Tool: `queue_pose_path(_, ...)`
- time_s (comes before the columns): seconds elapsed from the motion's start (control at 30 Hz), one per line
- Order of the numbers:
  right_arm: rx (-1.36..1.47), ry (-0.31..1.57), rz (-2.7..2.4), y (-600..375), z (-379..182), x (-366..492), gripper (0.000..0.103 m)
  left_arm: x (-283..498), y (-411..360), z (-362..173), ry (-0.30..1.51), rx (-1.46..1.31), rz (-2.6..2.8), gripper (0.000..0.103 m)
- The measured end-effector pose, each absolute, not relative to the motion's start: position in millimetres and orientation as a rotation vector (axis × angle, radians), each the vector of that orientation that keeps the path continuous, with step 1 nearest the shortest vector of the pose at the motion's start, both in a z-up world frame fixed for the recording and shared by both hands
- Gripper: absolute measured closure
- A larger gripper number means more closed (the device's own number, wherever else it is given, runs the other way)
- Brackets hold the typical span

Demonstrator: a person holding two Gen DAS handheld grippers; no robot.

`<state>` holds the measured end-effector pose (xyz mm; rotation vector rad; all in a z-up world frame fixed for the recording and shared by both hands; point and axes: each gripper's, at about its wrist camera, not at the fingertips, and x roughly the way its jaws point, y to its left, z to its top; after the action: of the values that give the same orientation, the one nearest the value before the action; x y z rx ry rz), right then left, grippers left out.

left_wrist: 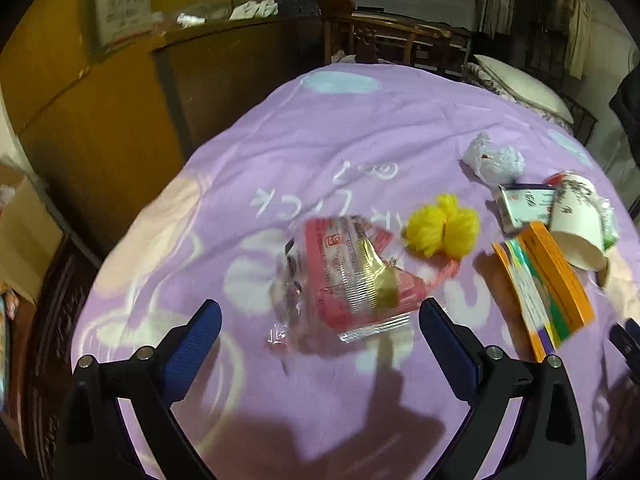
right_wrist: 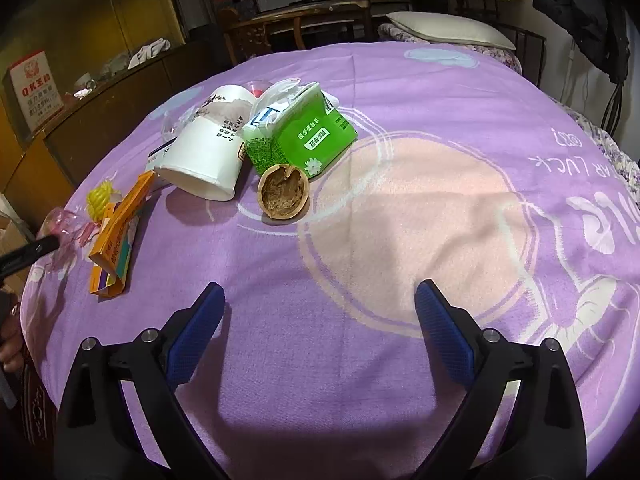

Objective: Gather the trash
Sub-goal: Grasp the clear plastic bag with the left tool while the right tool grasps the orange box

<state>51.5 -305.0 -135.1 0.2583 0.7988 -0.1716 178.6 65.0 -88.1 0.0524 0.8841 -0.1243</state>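
Trash lies on a purple blanket (left_wrist: 320, 152). A red and clear plastic wrapper (left_wrist: 352, 276) lies just ahead of my open, empty left gripper (left_wrist: 320, 312). Beyond it are a yellow net ball (left_wrist: 442, 226), an orange box (left_wrist: 544, 284), a white paper cup (left_wrist: 576, 220) on its side and a crumpled pale bag (left_wrist: 494, 160). My right gripper (right_wrist: 320, 296) is open and empty over bare blanket (right_wrist: 400, 220). Ahead of it lie a walnut shell half (right_wrist: 285, 192), a green tissue pack (right_wrist: 304, 136), the paper cup (right_wrist: 208, 156) and the orange box (right_wrist: 120, 228).
A wooden cabinet (left_wrist: 100, 120) stands left of the bed. A cardboard box (left_wrist: 20, 240) sits at the far left. A white pillow (right_wrist: 448, 30) and a wooden chair (right_wrist: 300, 20) are at the far end. A dark coat (right_wrist: 580, 12) hangs at right.
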Motion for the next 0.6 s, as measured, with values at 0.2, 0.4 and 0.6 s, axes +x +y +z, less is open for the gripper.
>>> queue_pose_path(0.2, 0.258, 0.797, -0.170, -304, -135, 51, 0.009, 169, 55, -87, 0.863, 0.053, -0.190, 0.006)
queue_pose_path(0.4, 0.258, 0.797, -0.170, -304, -135, 51, 0.009, 189, 39, -97, 0.854, 0.054, -0.134, 0.006)
queue_pose_path(0.6, 0.261, 0.798, -0.165, -304, -136, 52, 0.009, 207, 51, -127, 0.904, 0.063, -0.090, 0.006)
